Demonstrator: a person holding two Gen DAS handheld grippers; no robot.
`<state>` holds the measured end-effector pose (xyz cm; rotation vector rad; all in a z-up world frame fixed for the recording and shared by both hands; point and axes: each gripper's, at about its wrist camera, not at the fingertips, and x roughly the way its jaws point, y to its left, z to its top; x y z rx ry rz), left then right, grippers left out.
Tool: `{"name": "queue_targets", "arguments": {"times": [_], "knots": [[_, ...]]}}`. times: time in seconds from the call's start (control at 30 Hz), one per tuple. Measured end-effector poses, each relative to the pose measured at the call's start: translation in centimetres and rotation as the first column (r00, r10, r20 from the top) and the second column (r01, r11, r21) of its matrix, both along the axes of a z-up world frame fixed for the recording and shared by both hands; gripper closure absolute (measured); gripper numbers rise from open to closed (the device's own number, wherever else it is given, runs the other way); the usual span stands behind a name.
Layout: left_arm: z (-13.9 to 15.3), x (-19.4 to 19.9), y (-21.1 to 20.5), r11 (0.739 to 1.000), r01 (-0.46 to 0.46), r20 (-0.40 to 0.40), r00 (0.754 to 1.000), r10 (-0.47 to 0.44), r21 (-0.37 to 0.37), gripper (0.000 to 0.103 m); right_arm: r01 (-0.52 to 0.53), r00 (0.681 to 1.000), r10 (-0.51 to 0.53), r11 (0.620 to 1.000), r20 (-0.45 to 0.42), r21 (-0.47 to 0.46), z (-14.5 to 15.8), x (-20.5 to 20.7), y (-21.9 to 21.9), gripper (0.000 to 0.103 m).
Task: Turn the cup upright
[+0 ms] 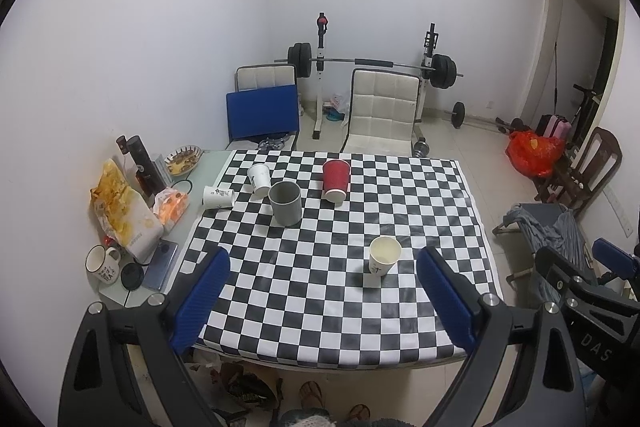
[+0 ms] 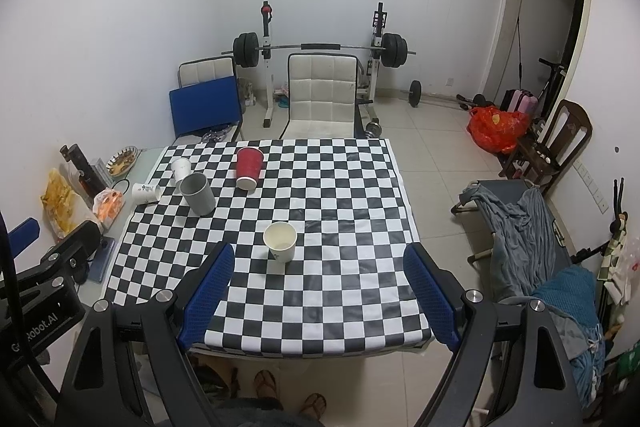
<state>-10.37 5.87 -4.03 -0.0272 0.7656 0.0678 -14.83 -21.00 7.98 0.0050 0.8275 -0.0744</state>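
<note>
A white paper cup (image 1: 383,259) (image 2: 281,241) stands upright, mouth up, on the checkered tablecloth (image 1: 320,291) (image 2: 320,267). Farther back stand a grey cup (image 1: 285,202) (image 2: 197,193), a red cup (image 1: 336,180) (image 2: 249,168) and a small white cup (image 1: 259,179) (image 2: 181,169). Another white cup (image 1: 217,196) (image 2: 146,193) lies on its side at the cloth's left edge. My left gripper (image 1: 322,303) is open and empty, above the near table edge. My right gripper (image 2: 318,301) is open and empty, also above the near edge, right of the left one.
Snack bags (image 1: 120,211), a dark bottle (image 1: 146,167), a bowl (image 1: 182,159), a mug (image 1: 102,264) and a phone (image 1: 160,267) crowd the table's left strip. Two white chairs (image 1: 380,111) and a barbell rack (image 1: 372,65) stand behind. A cot with clothes (image 2: 528,227) is at right.
</note>
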Motion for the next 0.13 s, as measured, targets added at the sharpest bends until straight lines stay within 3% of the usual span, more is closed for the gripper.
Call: {"name": "queue_targets", "arguments": {"times": [0.13], "knots": [[-0.02, -0.08, 0.04, 1.000, 0.001, 0.002, 1.000, -0.001, -0.001, 0.008, -0.001, 1.000, 0.001, 1.000, 0.002, 0.001, -0.08, -0.25, -0.11, 0.015]]}}
